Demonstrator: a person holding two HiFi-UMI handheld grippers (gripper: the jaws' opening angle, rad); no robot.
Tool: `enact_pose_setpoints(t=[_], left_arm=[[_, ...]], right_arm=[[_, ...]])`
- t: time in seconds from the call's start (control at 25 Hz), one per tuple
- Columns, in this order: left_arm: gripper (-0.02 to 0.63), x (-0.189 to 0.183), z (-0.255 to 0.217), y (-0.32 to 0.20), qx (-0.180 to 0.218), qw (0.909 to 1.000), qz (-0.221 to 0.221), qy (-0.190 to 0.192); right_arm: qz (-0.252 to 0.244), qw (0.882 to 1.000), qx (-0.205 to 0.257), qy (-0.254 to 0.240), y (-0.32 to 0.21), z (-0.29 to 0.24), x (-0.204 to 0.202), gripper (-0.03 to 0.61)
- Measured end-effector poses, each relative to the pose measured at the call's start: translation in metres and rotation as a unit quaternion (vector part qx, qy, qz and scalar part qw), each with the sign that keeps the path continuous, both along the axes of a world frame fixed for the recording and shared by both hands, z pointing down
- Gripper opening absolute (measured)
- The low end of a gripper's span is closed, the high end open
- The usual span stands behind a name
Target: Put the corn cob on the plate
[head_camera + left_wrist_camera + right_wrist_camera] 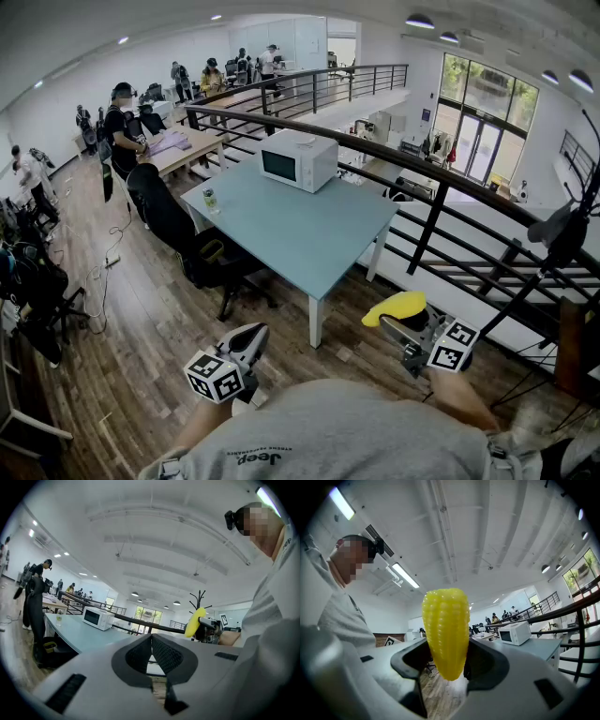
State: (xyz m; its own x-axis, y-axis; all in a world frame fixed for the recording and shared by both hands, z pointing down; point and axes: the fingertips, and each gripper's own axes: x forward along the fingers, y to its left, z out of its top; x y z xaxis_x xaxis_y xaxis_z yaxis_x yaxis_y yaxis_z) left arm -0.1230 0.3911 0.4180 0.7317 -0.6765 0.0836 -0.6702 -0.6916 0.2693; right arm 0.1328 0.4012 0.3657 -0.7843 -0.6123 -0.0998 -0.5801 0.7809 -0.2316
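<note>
Corn cob [446, 632] sits clamped in my right gripper [412, 330], left gripper [151, 654] pressed together and empty; carry step, I judge, and with no plate in view, finding one comes next.

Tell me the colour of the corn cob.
Bright yellow all over. The corn cob shows best in the right gripper view.

— Where's the corn cob [446, 632]?
— Bright yellow and whole, clamped crosswise in the right gripper [446, 663], up in the air beside the pale blue table's [309, 234] near corner.
</note>
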Motion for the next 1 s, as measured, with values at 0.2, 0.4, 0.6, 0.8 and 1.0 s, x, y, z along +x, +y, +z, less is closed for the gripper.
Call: enact_pose_setpoints(t=[0.2, 0.4, 0.6, 0.8, 1.0], left_arm=[[0.02, 0.005, -0.001, 0.002, 0.0, 1.0, 0.006, -0.003], [0.019, 0.018, 0.0, 0.007, 0.0, 0.9999, 0.012, 0.0], [0.02, 0.038, 0.001, 0.011, 0.002, 0.9998, 0.019, 0.001], [0.02, 0.063, 0.001, 0.019, 0.004, 0.9997, 0.024, 0.003], [0.019, 0.089, 0.001, 0.026, 0.006, 0.9996, 0.028, 0.002]], right_arm=[[0.006, 1.0, 0.001, -0.003, 0.005, 0.0, 0.004, 0.25], [0.012, 1.0, 0.001, -0.001, 0.015, 0.002, 0.017, 0.25], [0.018, 1.0, 0.003, -0.001, 0.025, 0.002, 0.037, 0.25], [0.018, 1.0, 0.006, 0.015, 0.04, 0.004, 0.058, 0.252], [0.013, 1.0, 0.011, 0.018, 0.051, 0.004, 0.079, 0.251]])
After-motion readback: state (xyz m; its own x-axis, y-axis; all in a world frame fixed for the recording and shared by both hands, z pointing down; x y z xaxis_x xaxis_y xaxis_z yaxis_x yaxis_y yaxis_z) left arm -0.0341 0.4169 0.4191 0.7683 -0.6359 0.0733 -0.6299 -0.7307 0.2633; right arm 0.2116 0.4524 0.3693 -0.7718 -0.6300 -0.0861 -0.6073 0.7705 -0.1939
